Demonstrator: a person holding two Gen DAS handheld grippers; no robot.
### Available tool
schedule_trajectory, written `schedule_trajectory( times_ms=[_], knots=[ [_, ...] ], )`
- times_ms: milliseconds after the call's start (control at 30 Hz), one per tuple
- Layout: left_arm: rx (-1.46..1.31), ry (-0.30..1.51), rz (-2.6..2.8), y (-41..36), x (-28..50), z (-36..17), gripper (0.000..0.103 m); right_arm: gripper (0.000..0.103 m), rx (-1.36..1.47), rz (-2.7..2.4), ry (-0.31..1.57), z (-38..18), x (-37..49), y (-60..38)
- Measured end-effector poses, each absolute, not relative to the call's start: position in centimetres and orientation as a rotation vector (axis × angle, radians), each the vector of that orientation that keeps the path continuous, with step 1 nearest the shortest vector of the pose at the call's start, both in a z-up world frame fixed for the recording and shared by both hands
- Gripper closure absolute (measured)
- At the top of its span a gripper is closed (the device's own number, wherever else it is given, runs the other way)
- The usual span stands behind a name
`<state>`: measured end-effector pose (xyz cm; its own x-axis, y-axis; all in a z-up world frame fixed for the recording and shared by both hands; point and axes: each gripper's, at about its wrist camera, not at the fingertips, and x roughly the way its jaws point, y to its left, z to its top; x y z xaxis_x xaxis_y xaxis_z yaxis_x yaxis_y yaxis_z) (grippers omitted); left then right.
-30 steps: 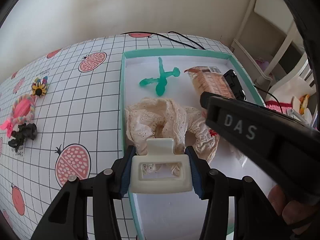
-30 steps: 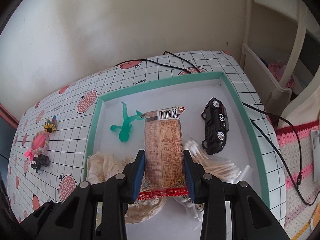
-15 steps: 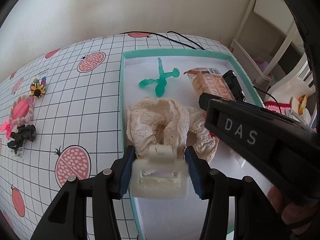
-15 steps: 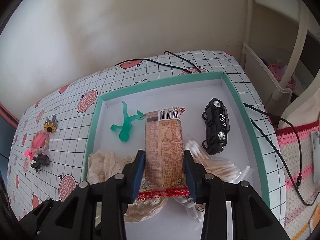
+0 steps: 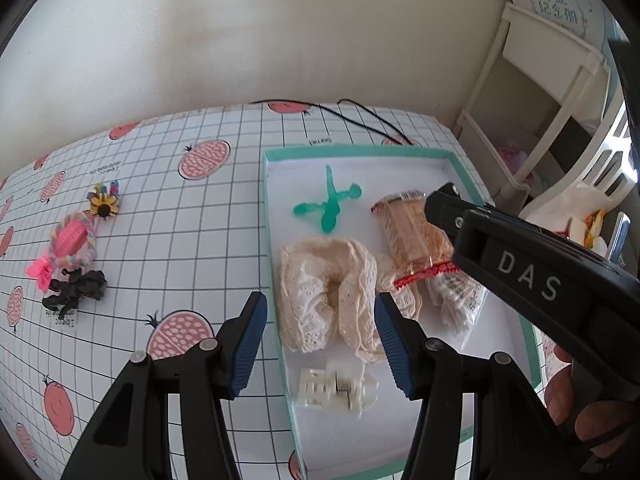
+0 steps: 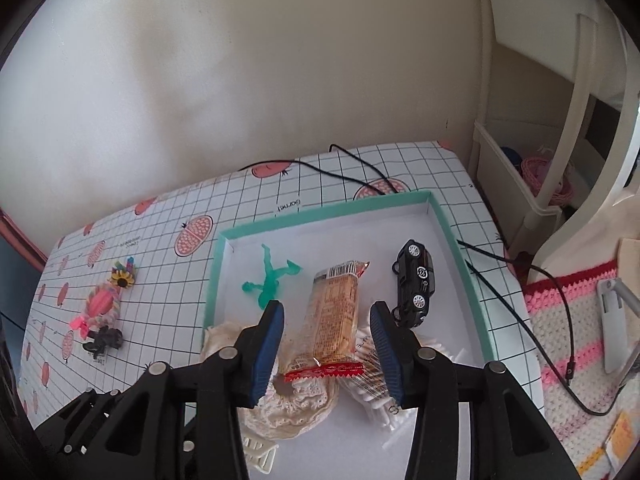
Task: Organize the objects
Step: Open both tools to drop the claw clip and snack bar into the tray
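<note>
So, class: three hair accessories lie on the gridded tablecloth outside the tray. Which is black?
The black bow clip, nearest the camera; the pink clip and sunflower clip sit behind.

Tablecloth [image 5: 168, 208]: white, crossed by a black grid, dotted with pink pomegranate prints.
Tray [image 5: 276, 152]: teal rim, white floor.
Figurine [image 5: 330, 204]: translucent green.
Snack packet [image 6: 334, 312]: orange-tan with fine print, a barcode at one end, a red crimped edge at the other.
Toy car [image 6: 414, 280]: black with silver wheels.
Lace scrunchie [image 5: 324, 300]: cream, eyelet-patterned.
Hair claw clip [image 5: 338, 386]: off-white.
Cotton swabs [image 6: 372, 380]: white, in a clear wrapper.
Sunflower clip [image 5: 104, 204]: yellow petals, dark centre.
Rope ring [image 5: 74, 240]: pastel stripes around a pink middle.
Black bow [image 5: 76, 288]: plain black.
Left gripper [image 5: 318, 340]: black with blue pads.
Right gripper [image 6: 326, 344]: black with blue pads.
</note>
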<state>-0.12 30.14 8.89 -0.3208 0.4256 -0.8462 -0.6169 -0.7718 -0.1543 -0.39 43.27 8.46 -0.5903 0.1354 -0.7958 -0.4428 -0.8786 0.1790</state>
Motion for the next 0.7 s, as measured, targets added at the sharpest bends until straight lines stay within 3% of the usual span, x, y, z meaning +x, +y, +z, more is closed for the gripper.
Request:
schedule_trajectory(
  times_ms=[333,400,467,700],
  knots=[
    [-1.269,0.21,2.2,29.0,-1.5,9.0,0.046,0.054,-1.223,2.468,0.518,7.6,-0.5,43.4],
    [-1.271,0.196,2.221,28.7,-1.9,8.9,0.044,0.046,-1.224,2.468,0.509,7.5,-0.6,43.4],
    [-1.271,0.182,2.255,28.3,-2.4,8.9,0.031,0.036,-1.225,2.467,0.503,7.4,-0.6,43.4],
    [-1.255,0.146,2.343,27.0,-3.6,8.7,0.01,0.019,-1.231,2.454,0.509,6.7,-0.8,43.7]
  ],
)
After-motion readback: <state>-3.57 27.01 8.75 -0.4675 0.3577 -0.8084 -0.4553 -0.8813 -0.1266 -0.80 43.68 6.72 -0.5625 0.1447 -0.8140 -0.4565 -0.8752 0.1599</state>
